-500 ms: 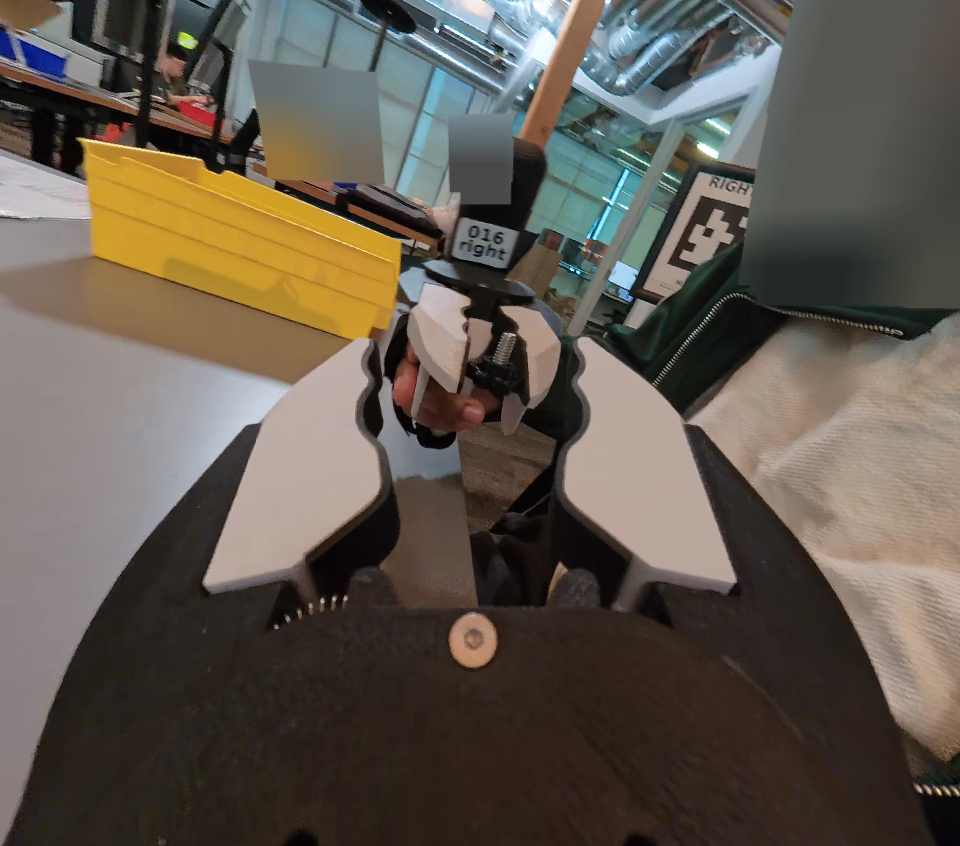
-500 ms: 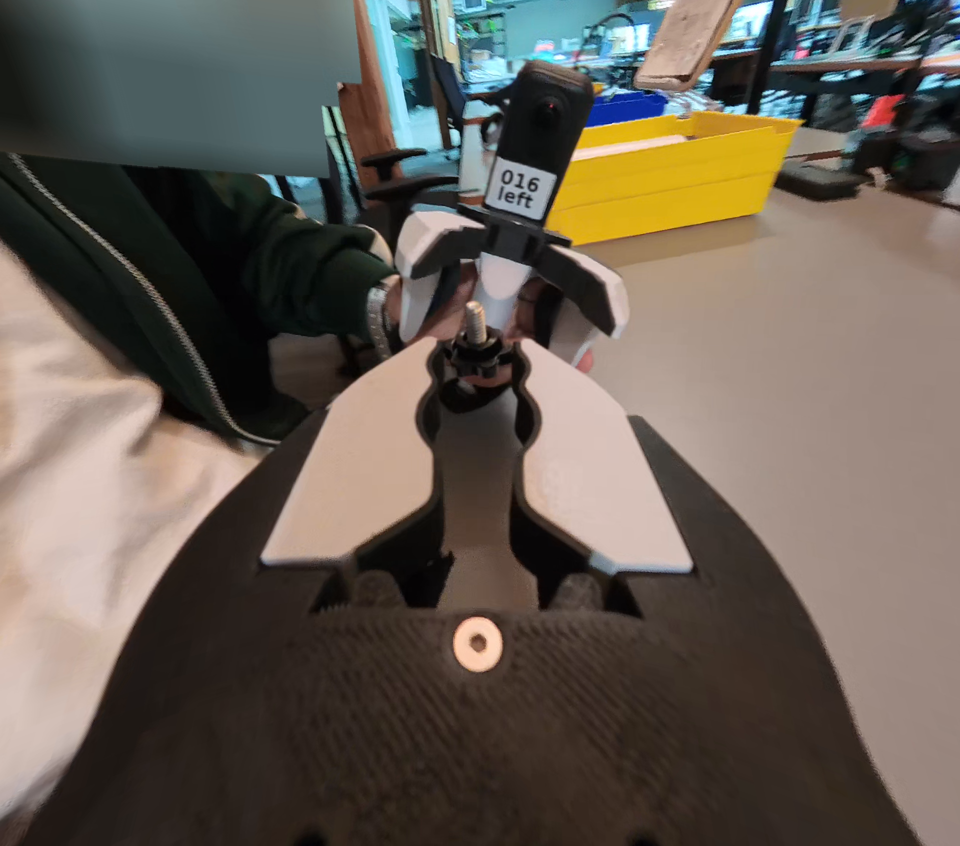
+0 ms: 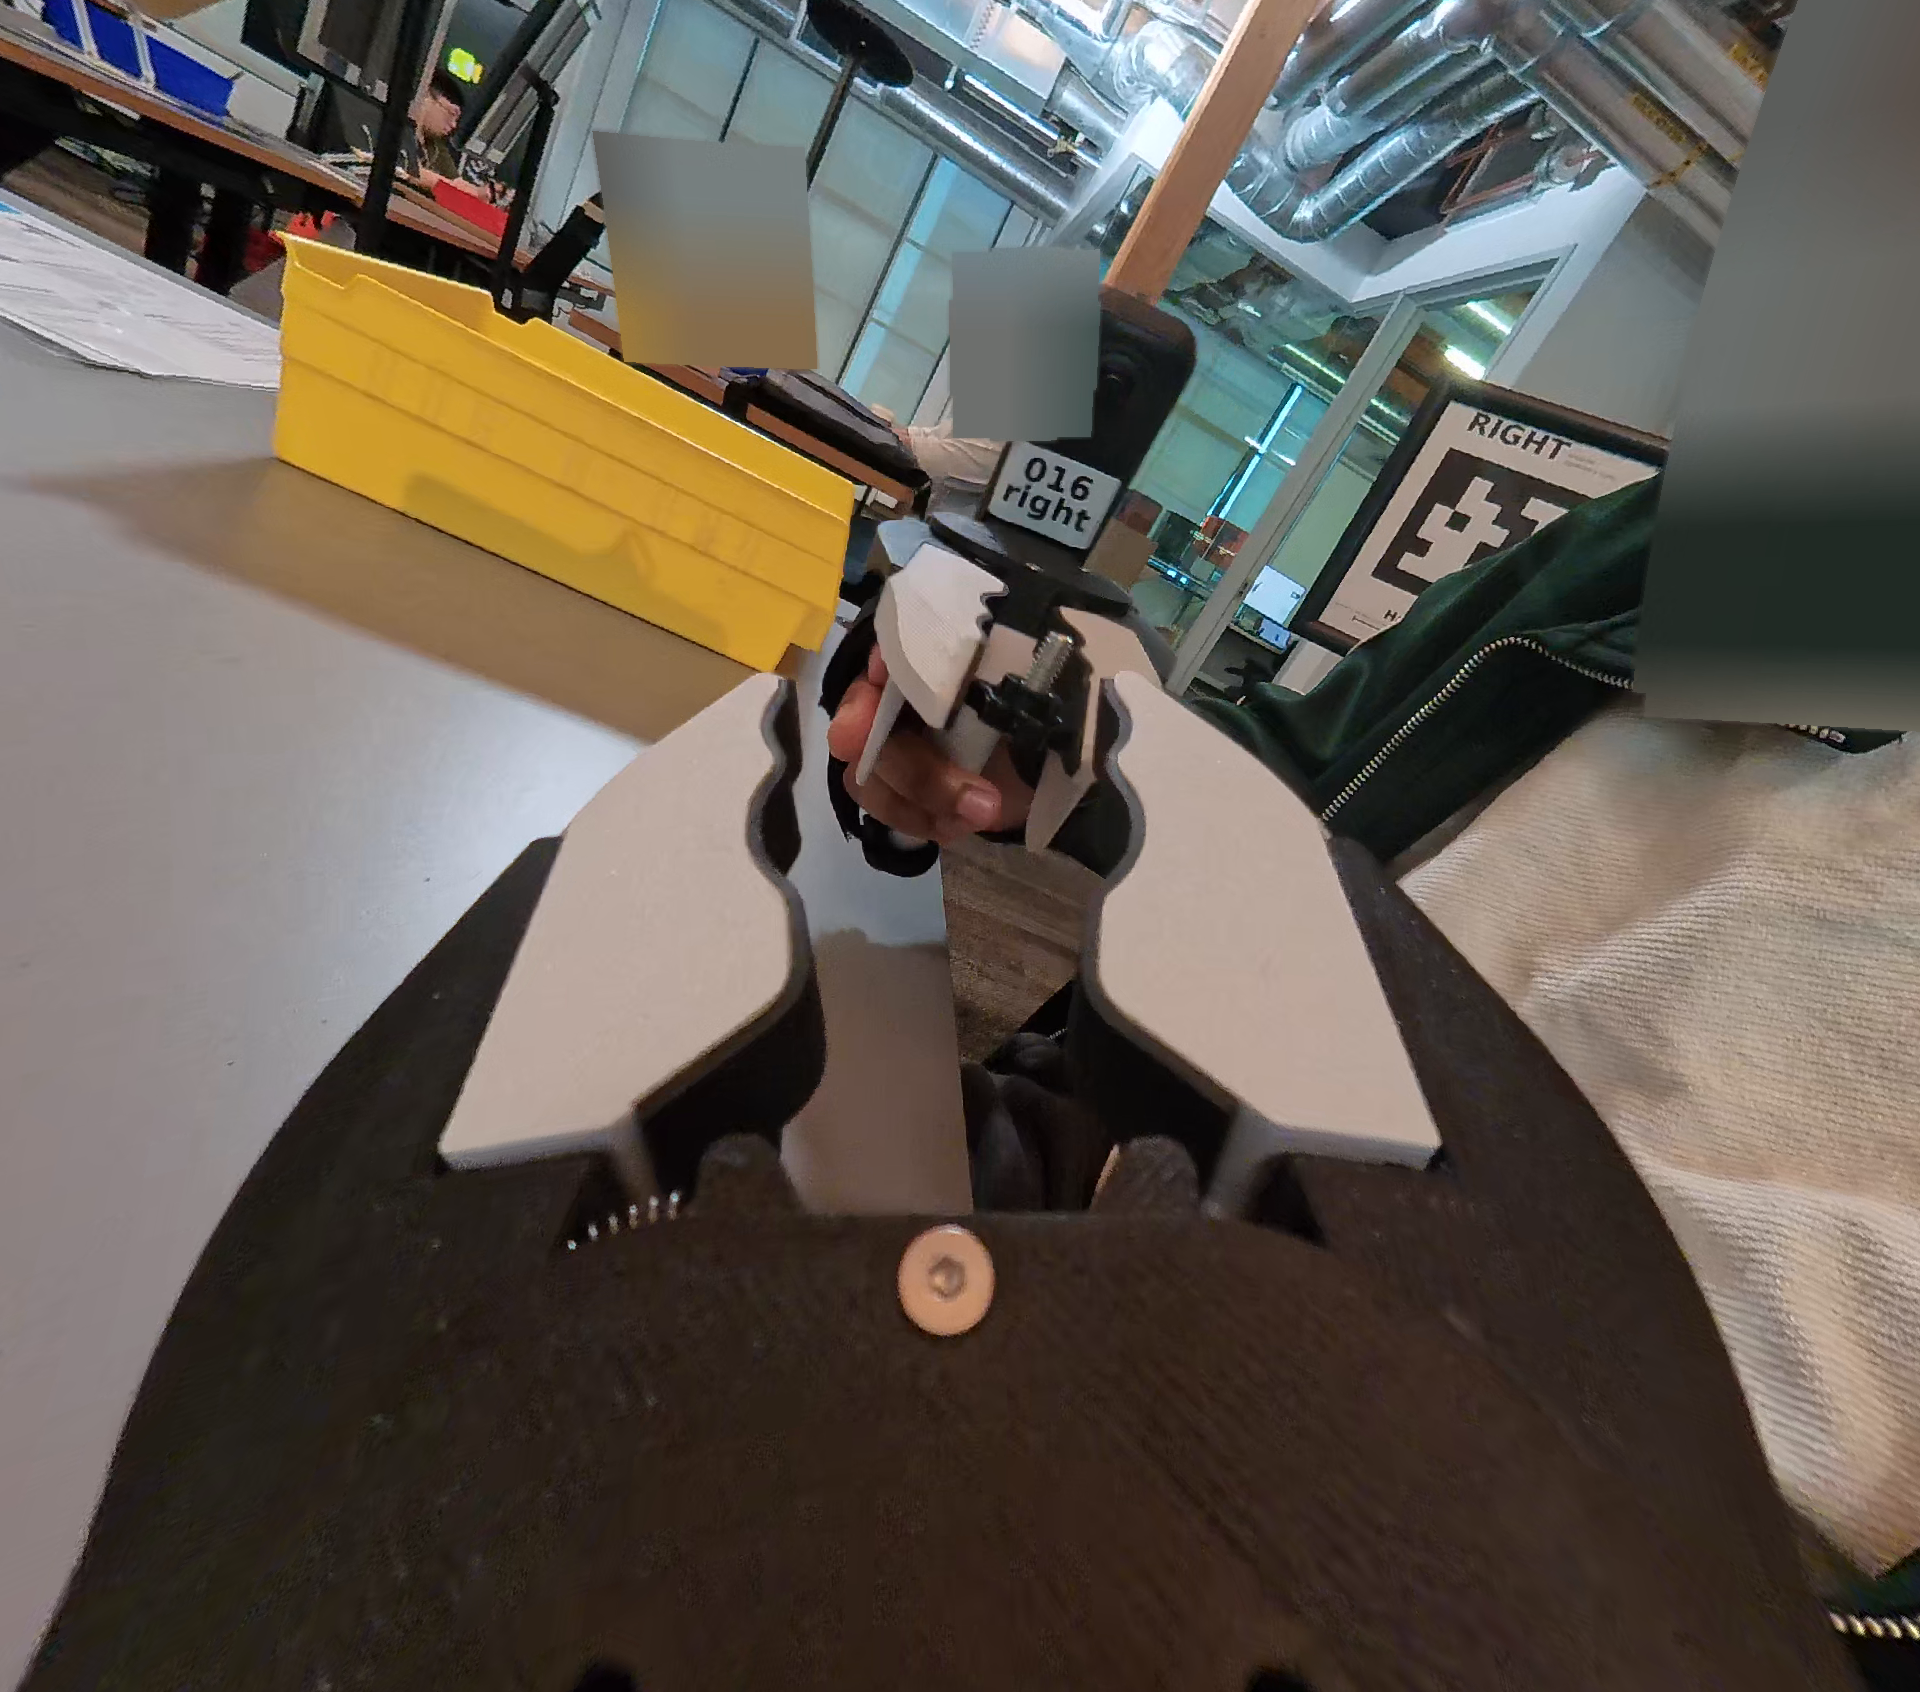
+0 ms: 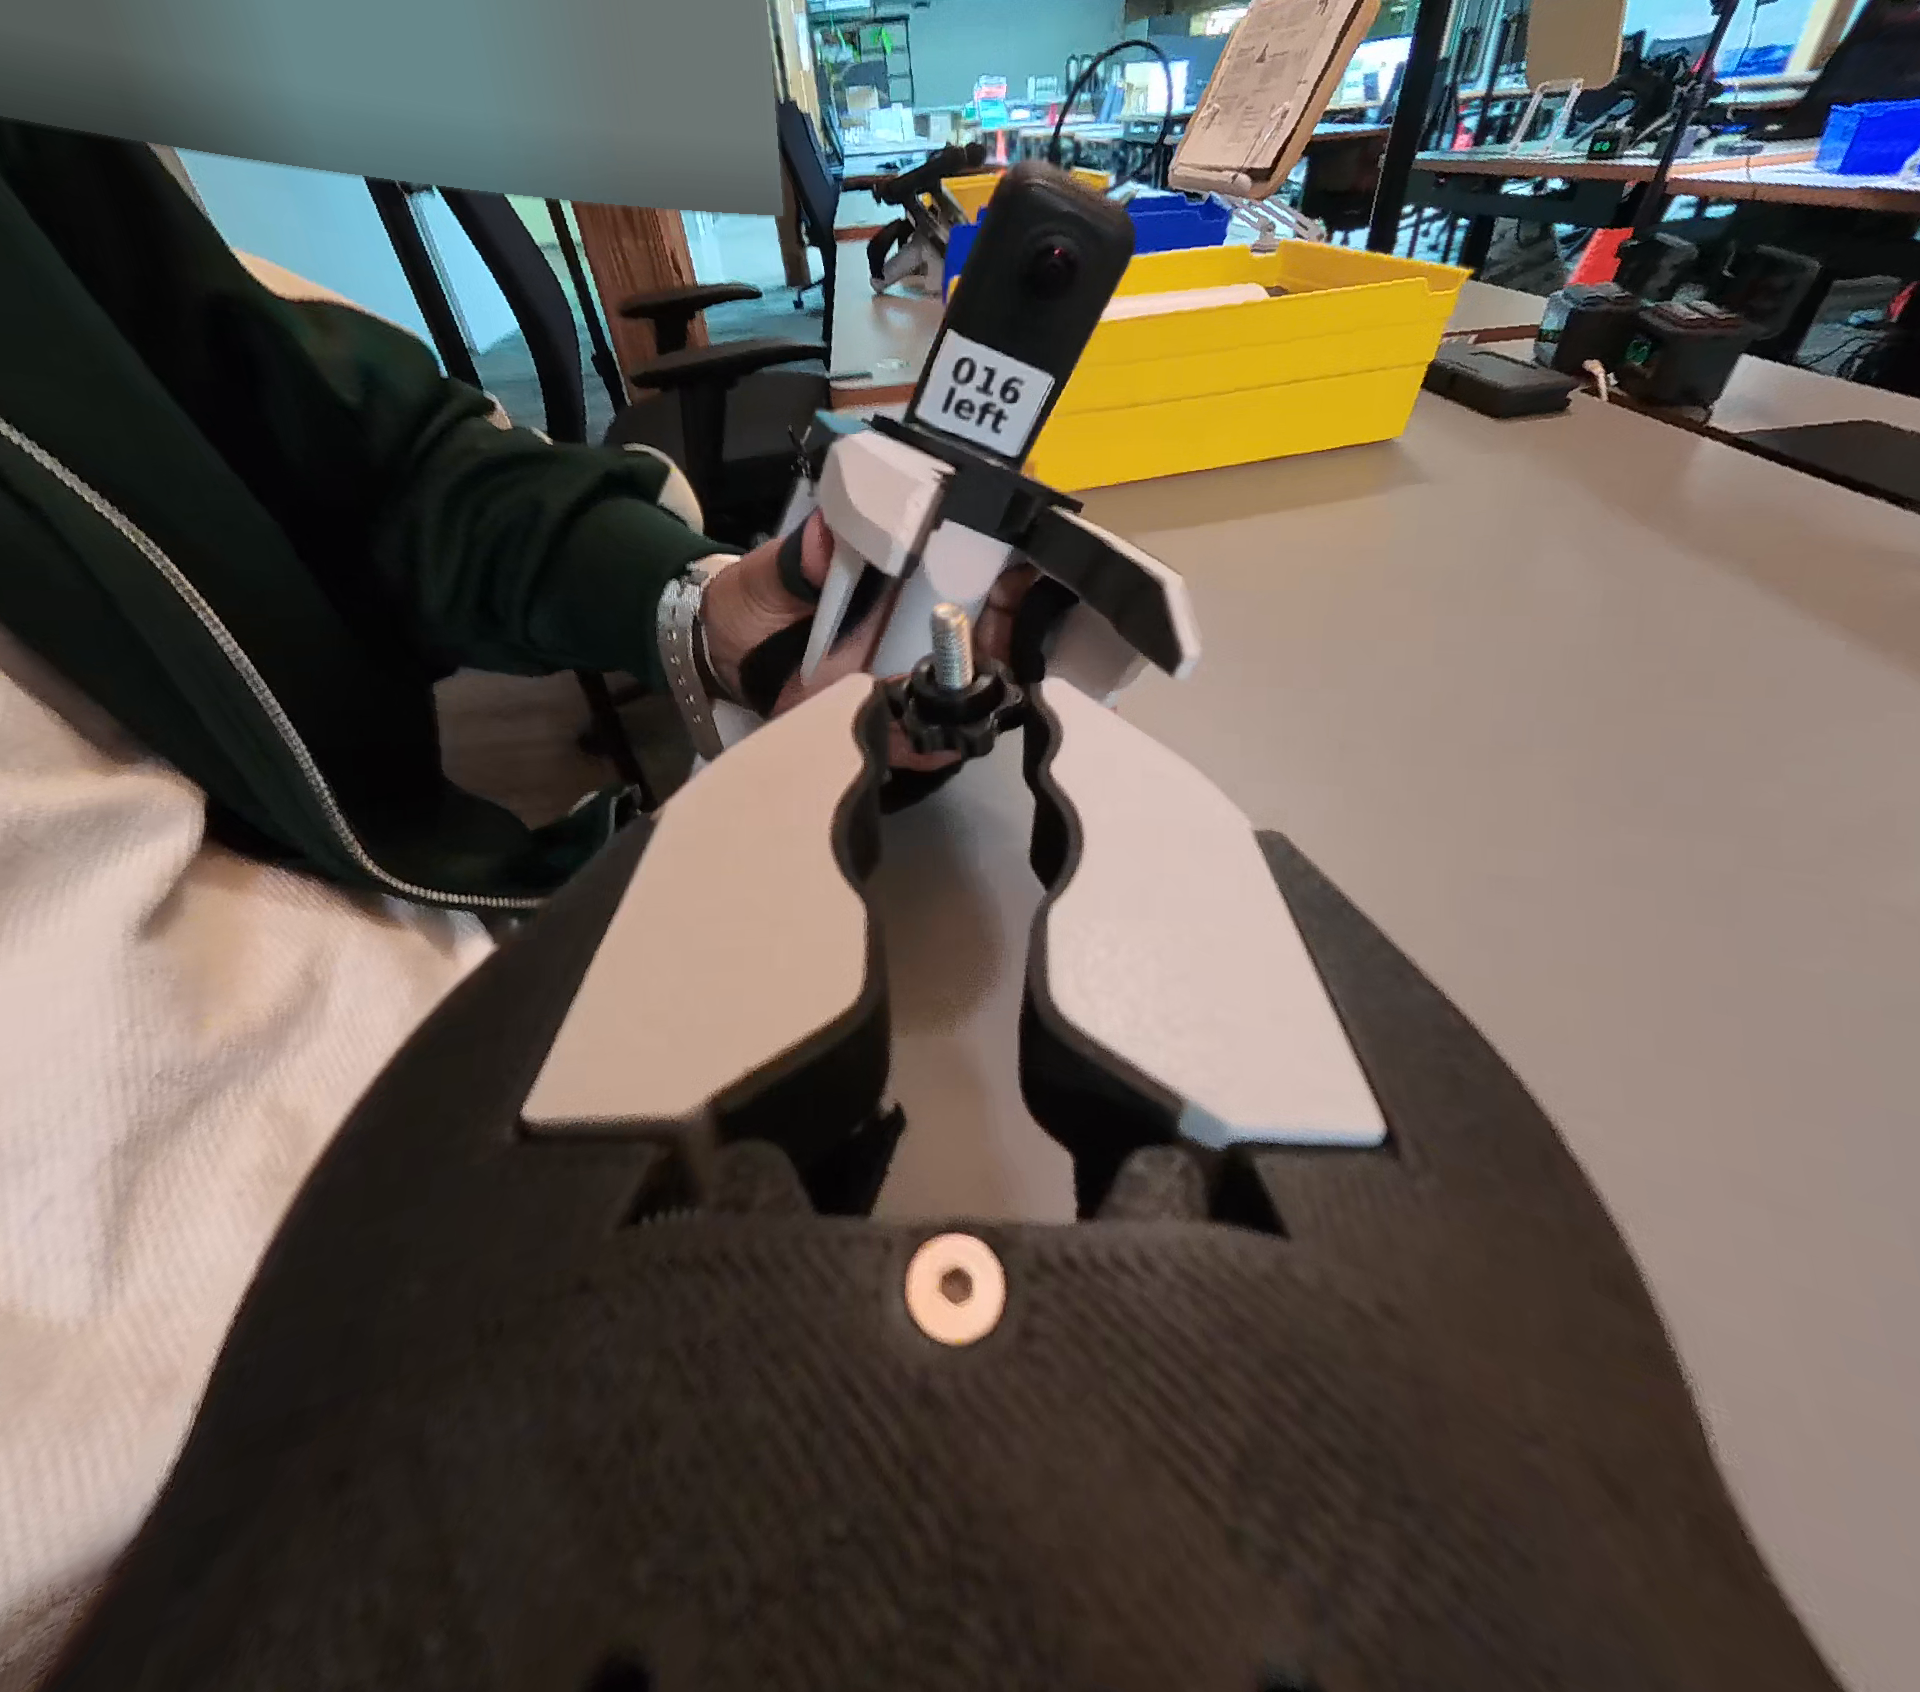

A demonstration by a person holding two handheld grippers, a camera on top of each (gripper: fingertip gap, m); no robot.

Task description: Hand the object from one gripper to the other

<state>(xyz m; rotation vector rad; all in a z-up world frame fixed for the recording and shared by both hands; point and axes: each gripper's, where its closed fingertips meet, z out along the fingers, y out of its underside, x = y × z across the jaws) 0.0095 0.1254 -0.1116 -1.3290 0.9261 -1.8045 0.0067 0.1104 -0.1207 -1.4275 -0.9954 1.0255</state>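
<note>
Smooth grey table (image 4: pixel 1507 707); black-knobbed threaded bolt (image 4: pixel 948 686)

Right tool (image 4: pixel 951 743) and left tool (image 4: pixel 997 603) facing each other above the near edge of the counter (image 4: pixel 1507 707), knob screw (image 4: pixel 948 686) between them, at the right tool's tips; bin (image 4: pixel 1247 385) farther back on the counter, behind the left tool

We see a black knob (image 4: pixel 948 720) with a silver threaded stud. Our gripper fingers (image 3: pixel 665 925) are pale grey on black bodies. The bin (image 3: pixel 540 458) is bright yellow, the table (image 4: pixel 1558 707) grey-beige, the jacket sleeve (image 4: pixel 436 499) dark green, perhaps over cream knit.
</note>
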